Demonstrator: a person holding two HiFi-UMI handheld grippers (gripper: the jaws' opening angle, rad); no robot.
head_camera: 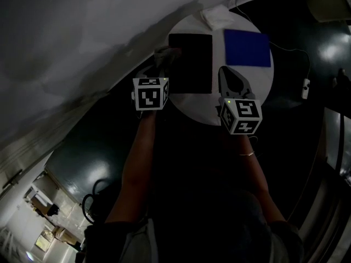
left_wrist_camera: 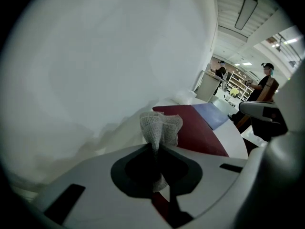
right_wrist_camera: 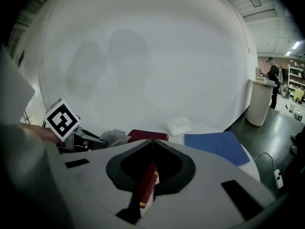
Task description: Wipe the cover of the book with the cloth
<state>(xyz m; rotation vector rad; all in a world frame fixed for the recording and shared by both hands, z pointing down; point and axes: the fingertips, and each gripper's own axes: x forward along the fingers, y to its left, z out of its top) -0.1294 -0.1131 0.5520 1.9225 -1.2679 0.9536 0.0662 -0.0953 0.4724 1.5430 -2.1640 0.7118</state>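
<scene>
A dark maroon book point(head_camera: 190, 62) lies flat in the middle of a round white table point(head_camera: 247, 84). My left gripper point(head_camera: 163, 58) is at the book's left edge, shut on a bunched white gauze cloth point(left_wrist_camera: 161, 127) that sticks up out of its tips point(left_wrist_camera: 156, 148). The book point(left_wrist_camera: 198, 130) lies just beyond that cloth. My right gripper point(head_camera: 225, 73) is at the book's right edge near the front corner, jaws closed together point(right_wrist_camera: 152, 144). A sliver of the book's red edge point(right_wrist_camera: 147, 189) shows under them. The cloth point(right_wrist_camera: 114, 137) also shows beside the book's far end point(right_wrist_camera: 147, 136).
A blue flat sheet or book point(head_camera: 247, 47) lies to the right of the maroon one. A crumpled white item point(head_camera: 216, 15) sits at the table's far edge against a white backdrop point(head_camera: 82, 37). A cable with a plug point(head_camera: 305, 86) lies on the dark floor at right. People point(left_wrist_camera: 267, 82) stand far off.
</scene>
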